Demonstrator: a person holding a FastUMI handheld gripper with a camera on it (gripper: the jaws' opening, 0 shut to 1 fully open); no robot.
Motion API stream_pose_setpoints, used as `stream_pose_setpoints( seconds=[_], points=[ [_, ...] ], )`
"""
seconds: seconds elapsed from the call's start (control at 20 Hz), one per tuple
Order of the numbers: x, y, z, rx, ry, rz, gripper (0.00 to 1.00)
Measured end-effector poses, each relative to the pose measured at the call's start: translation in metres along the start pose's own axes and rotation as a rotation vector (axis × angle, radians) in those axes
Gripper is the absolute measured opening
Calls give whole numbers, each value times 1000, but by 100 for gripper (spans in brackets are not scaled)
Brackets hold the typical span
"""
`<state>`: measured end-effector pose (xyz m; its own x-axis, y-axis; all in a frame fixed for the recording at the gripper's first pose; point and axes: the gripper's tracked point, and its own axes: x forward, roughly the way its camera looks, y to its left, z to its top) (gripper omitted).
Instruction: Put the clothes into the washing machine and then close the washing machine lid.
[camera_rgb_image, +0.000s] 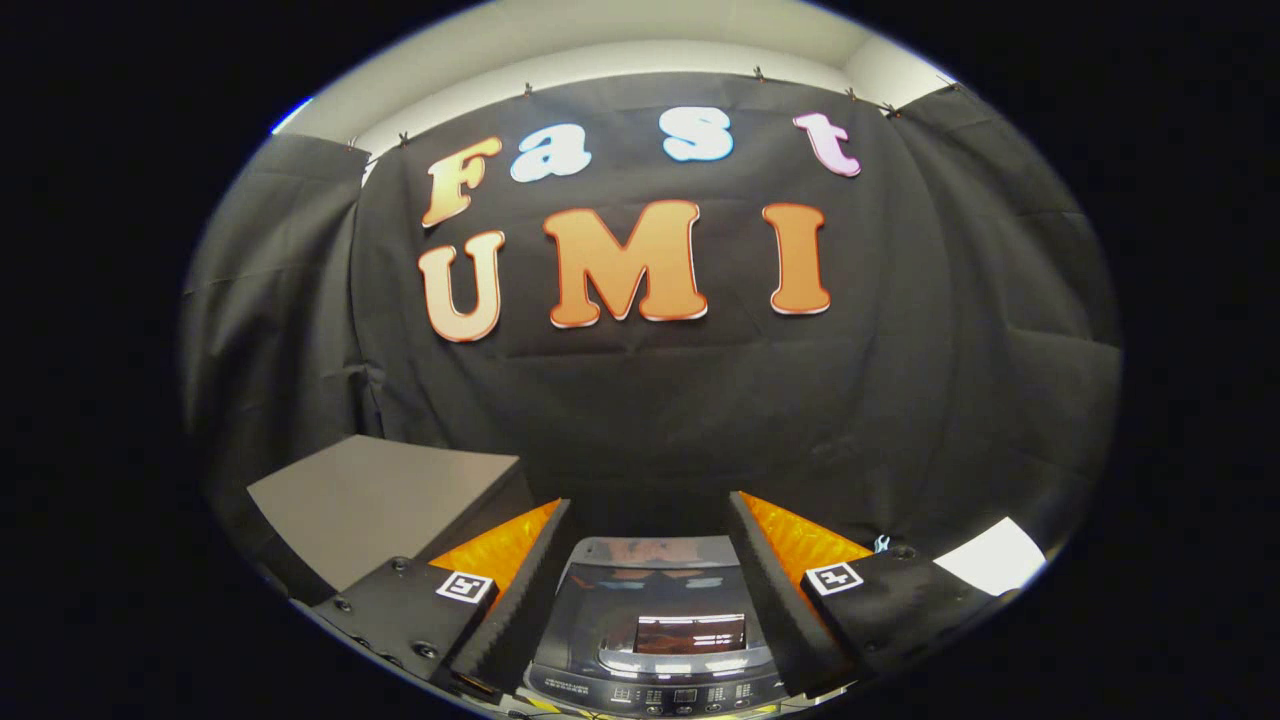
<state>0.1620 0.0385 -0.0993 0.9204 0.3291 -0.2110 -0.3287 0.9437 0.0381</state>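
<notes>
My gripper (650, 560) sits low centre of the frame, fingers spread wide w/ nothing between the pads. Washing machine (655, 630) is right below, seen in the gap between the fingers; its lid (660, 590) lies flat and closed, glossy, w/ a control strip at the near edge. No clothes in sight. That fits two stages: load inside and lid down already, or clothes waiting somewhere off-frame. Can't tell which, so I commit to no move. Either way, doing it well means staying centred over the lid and touching it square, not at a slant, since the shiny top looks slippery. Grey box (385, 500) sits lower left, just beyond my left finger; white patch (990, 555) lower right. Hidden: drum interior, machine front, floor. Lid reflections muddle its window.
</notes>
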Motion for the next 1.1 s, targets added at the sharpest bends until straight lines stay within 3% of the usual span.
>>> stream_pose_setpoints(
  seconds=[0.45, 1.1],
  points=[
    [-76, -7, 89, -3, -140, -16, 98],
    [-148, -63, 104, -43, -205, -163, 98]
  ],
)
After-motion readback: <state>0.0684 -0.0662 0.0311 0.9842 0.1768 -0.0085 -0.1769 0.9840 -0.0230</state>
